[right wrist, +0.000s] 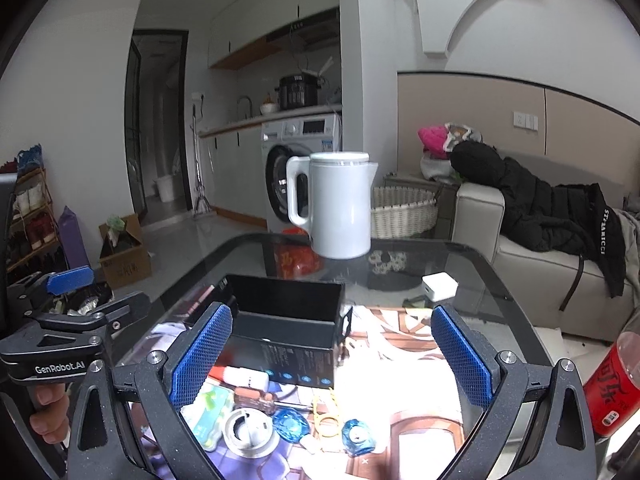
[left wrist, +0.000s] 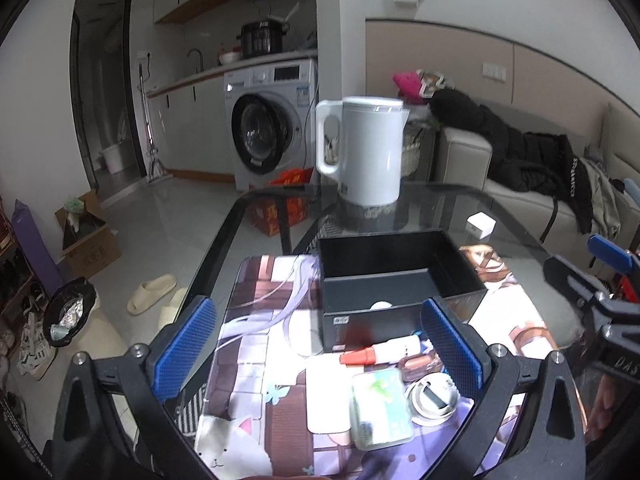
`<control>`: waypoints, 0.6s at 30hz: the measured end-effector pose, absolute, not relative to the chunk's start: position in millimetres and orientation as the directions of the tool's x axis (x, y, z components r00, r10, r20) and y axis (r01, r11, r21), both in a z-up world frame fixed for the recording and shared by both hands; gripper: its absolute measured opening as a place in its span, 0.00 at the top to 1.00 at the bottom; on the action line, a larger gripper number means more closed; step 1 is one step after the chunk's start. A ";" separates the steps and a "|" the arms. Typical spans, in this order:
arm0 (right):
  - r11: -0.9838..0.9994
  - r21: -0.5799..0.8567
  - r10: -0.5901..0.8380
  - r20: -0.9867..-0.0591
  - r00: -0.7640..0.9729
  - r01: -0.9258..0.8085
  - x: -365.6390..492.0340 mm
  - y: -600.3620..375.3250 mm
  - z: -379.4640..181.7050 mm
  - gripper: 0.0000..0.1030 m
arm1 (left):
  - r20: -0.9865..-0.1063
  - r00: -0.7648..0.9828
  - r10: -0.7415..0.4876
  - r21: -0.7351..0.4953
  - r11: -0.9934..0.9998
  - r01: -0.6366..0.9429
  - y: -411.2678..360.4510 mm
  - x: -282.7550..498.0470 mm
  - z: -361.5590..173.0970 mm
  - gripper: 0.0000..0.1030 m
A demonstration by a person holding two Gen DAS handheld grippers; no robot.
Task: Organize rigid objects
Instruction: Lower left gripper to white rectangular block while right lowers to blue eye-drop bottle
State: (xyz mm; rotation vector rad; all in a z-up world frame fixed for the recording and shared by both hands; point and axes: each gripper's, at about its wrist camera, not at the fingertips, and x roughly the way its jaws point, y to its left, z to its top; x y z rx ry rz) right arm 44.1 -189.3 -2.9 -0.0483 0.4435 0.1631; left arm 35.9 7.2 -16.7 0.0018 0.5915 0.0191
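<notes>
An open black box (left wrist: 400,276) (right wrist: 288,332) stands on a printed mat (left wrist: 256,320) on the glass table. Small items lie in front of it: a white tube with a red cap (left wrist: 380,352) (right wrist: 244,376), a green-and-white case (left wrist: 380,408) (right wrist: 208,412), a round white lid-like piece (left wrist: 432,398) (right wrist: 250,432), an amber-handled screwdriver (right wrist: 260,396) and two blue clear pieces (right wrist: 290,424). My left gripper (left wrist: 320,344) (right wrist: 96,292) hovers open above these items. My right gripper (right wrist: 332,356) (left wrist: 588,268) is open too, holding nothing.
A white kettle (left wrist: 368,152) (right wrist: 340,208) stands at the table's far side, with a white charger cube (left wrist: 480,226) (right wrist: 440,286) to its right. A red cola bottle (right wrist: 616,388) is at the right edge. A sofa with a black coat (left wrist: 528,160) lies beyond.
</notes>
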 end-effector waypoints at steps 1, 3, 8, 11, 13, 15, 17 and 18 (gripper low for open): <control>0.986 -0.010 0.144 -0.445 0.884 -0.166 47.5 -189.6 -3.4 0.01 | -0.589 0.808 0.034 0.019 0.999 -0.028 8.3 42.4 -20.6 0.00; 0.987 -0.004 0.136 -0.483 0.865 -0.158 58.1 -192.7 -7.4 0.01 | -0.643 0.763 0.062 0.040 0.998 -0.048 11.3 54.6 -29.9 0.00; 0.988 -0.019 0.112 -0.592 0.798 -0.153 83.5 -195.4 -27.0 0.03 | -0.748 0.652 0.123 0.113 0.992 -0.057 17.7 80.2 -59.1 0.00; 0.988 -0.024 0.100 -0.655 0.749 -0.153 98.5 -198.5 -42.4 0.12 | -0.802 0.583 0.131 0.127 0.991 -0.049 23.5 90.0 -77.3 0.01; 0.988 -0.030 0.087 -0.702 0.707 -0.152 106.8 -202.6 -56.2 0.19 | -0.833 0.538 0.131 0.118 0.991 -0.059 29.2 94.5 -86.7 0.01; 0.989 -0.033 0.070 -0.746 0.662 -0.142 112.5 -208.7 -70.3 0.23 | -0.844 0.522 0.125 0.114 0.992 -0.054 33.6 96.6 -92.3 0.01; 0.988 -0.039 0.062 -0.781 0.622 -0.147 115.5 -212.2 -82.2 0.28 | -0.854 0.505 0.126 0.115 0.992 -0.053 35.1 98.1 -98.4 0.02; 0.987 -0.049 0.055 -0.796 0.603 -0.155 116.2 -212.8 -87.0 0.30 | -0.863 0.492 0.119 0.112 0.993 -0.045 34.5 98.3 -102.1 0.02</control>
